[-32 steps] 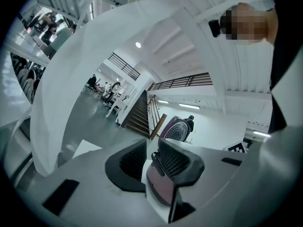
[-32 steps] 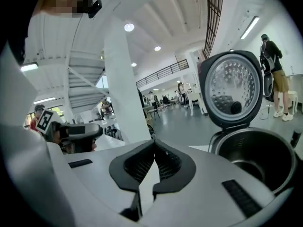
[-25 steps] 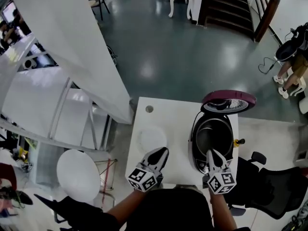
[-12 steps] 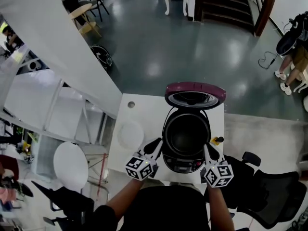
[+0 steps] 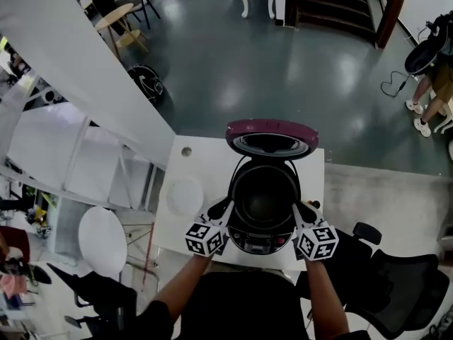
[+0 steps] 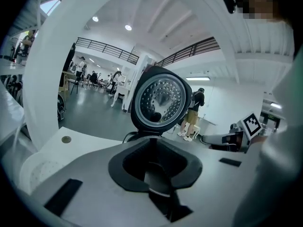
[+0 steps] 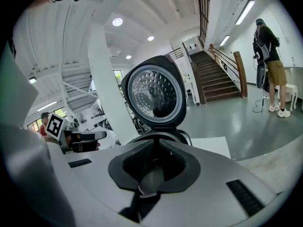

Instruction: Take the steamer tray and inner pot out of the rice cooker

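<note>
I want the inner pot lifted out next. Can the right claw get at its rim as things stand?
Probably yes. The lid stands open, the inner pot is uncovered, and the right claw sits just beside its right edge with nothing between. Its jaws are together, so they must open first.

- No word, brand or number could be read in any view.
- The cubes on the left gripper (image 5: pixel 224 207) and the right gripper (image 5: pixel 299 210) bore only black-and-white square marker patterns, with no letters or digits.
- The front panel (image 5: pixel 263 243) of the rice cooker (image 5: pixel 272 137) showed small marks, too small and blurred to read.
</note>
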A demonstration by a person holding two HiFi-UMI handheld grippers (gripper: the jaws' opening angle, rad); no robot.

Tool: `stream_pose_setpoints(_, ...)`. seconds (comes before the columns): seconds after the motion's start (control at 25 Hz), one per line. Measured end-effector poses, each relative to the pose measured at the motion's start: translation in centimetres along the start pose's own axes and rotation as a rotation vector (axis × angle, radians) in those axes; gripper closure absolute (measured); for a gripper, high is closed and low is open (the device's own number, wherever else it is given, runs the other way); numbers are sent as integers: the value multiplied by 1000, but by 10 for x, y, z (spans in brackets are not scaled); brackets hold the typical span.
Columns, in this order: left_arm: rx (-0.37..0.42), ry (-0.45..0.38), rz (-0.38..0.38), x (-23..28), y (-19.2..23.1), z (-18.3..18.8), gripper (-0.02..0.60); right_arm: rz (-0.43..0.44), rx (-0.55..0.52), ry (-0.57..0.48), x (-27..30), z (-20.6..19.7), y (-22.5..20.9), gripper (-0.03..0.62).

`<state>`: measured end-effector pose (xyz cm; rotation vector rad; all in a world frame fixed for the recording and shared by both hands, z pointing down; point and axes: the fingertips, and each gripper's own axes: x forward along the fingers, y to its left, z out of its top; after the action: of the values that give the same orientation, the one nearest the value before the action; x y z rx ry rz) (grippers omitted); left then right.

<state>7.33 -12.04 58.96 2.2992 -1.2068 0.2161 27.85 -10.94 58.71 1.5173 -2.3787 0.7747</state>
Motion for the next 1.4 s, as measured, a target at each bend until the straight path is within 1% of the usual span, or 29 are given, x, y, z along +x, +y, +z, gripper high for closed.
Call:
stream_pose_setpoints(0.16,-1,45,-20,13,7,-7,542,-60,-11,64,11,-14,-13,588)
stream_pose_setpoints(0.28,-8,68,-33,23,12,-12,503,-99,-27,98,17,-18,-24,577)
stream_pose_setpoints(0.36,-12,86,-23,30,18,-15,477,-119,-32,117,23,-19,-31,533)
stream_pose_setpoints(0.4,-14,97,-14,33,21,-18,452,-130,-32,126,25,-21,-35,513)
stream_pose_setpoints(0.44,-15,110,-6,36,24,-20,424,-143,-32,135,27,-22,-38,507)
stream_pose_setpoints(0.52,-9,136,10,42,30,-24,389,-167,-37,159,33,-26,-45,484)
stream_pose_setpoints(0.56,-6,149,18,45,33,-25,380,-175,-41,176,37,-29,-47,480)
stream_pose_setpoints(0.68,4,193,25,55,35,-28,371,-189,-56,231,49,-39,-53,480)
stream_pose_setpoints(0.8,31,241,31,64,33,-32,359,-219,-86,261,56,-38,-56,478)
stream_pose_setpoints(0.92,55,286,56,72,37,-40,345,-264,-139,285,62,-41,-61,441)
stream_pose_setpoints(1.04,49,351,42,78,38,-49,330,-286,-185,331,68,-48,-64,410)
stream_pose_setpoints(1.12,69,377,42,81,39,-49,327,-297,-211,354,72,-49,-64,408)
stream_pose_setpoints(1.24,110,393,60,85,45,-48,325,-319,-245,393,75,-53,-66,402)
stream_pose_setpoints(1.36,142,429,66,89,47,-55,324,-343,-308,435,75,-58,-69,402)
stream_pose_setpoints(1.4,150,442,69,90,48,-58,324,-351,-320,439,75,-58,-69,413)
